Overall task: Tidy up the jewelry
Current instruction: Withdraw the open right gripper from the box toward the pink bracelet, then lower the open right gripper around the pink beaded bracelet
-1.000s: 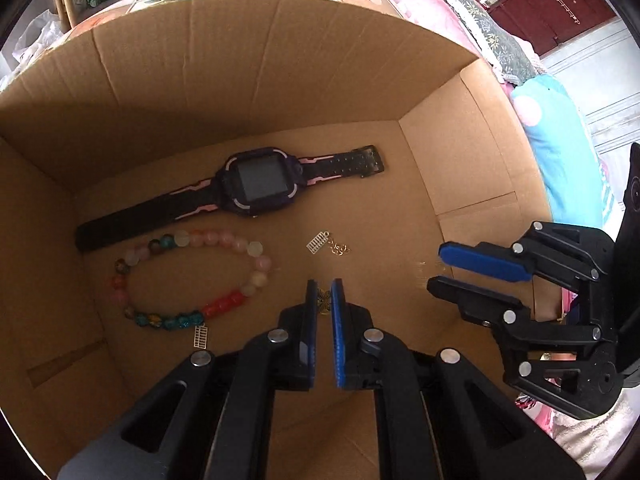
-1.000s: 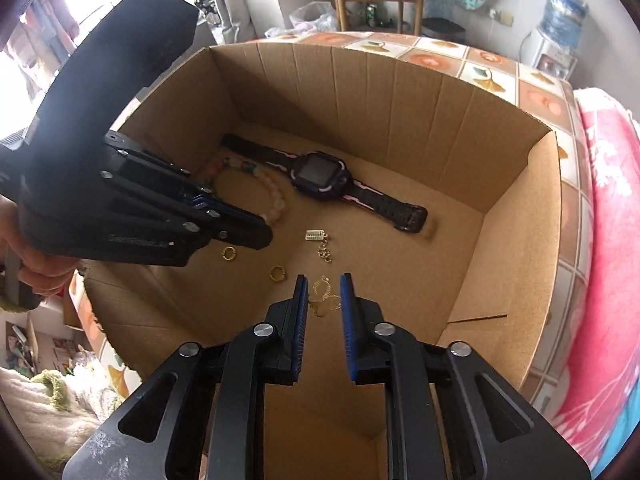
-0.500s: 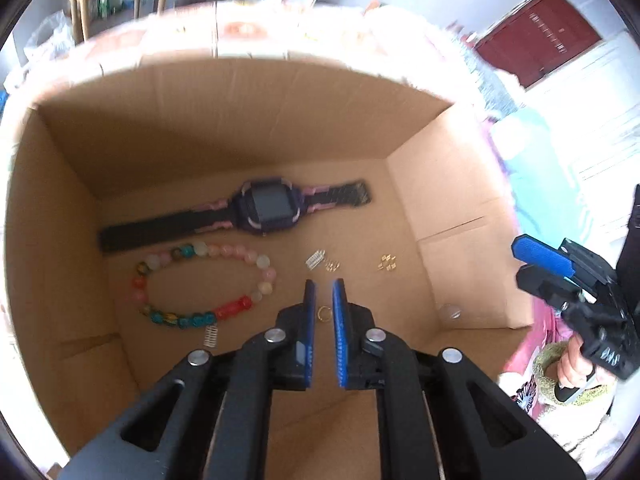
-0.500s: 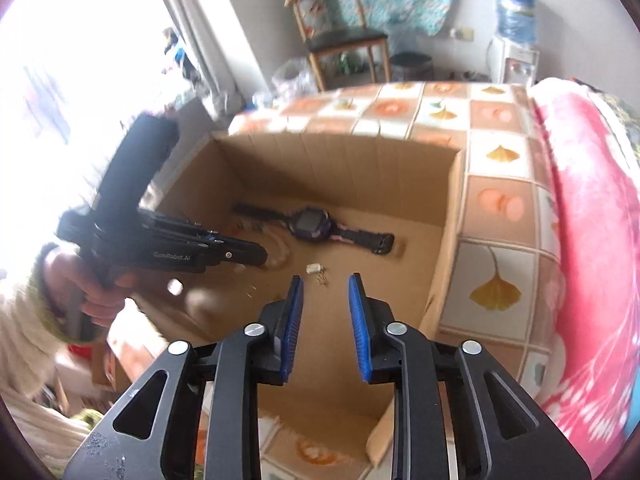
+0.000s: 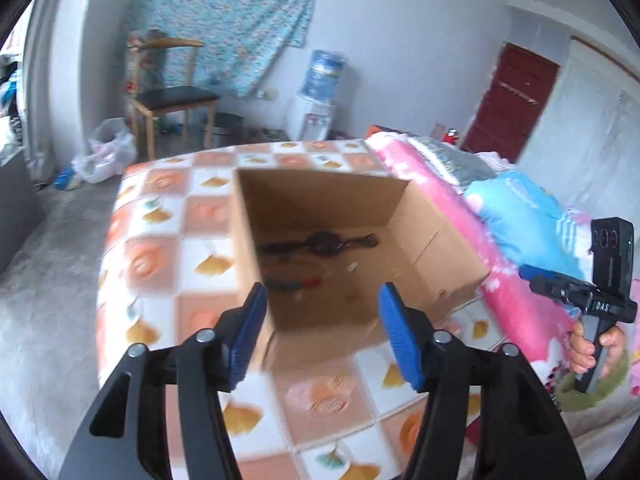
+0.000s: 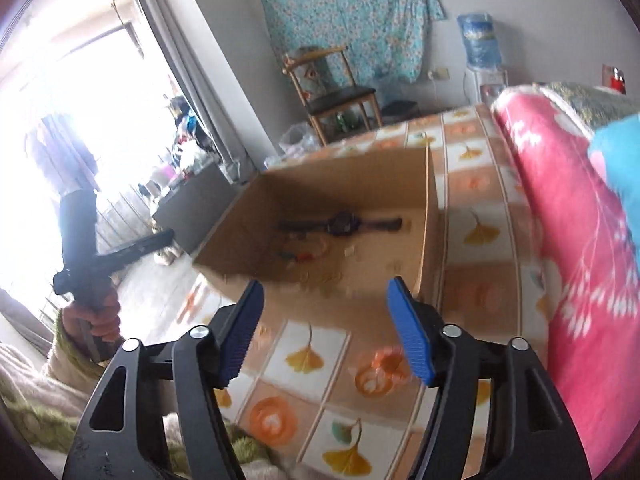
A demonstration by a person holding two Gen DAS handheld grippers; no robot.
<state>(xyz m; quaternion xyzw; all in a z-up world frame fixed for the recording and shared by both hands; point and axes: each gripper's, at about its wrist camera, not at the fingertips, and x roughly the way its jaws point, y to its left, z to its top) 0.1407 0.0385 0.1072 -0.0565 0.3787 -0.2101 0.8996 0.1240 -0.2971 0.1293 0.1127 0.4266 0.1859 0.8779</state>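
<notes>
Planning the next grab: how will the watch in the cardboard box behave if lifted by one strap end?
The watch lies flat, its straps thin, so it probably droops. Its thicker case likely swings low. The cardboard box floor looks flat, so it shouldn't roll.

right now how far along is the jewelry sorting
Done: the watch, the bead bracelet and small blurred pieces lie in the cardboard box. In hand: nothing; the left claw and right claw are opening, empty, outside the box. Nothing visibly left outside.
</notes>
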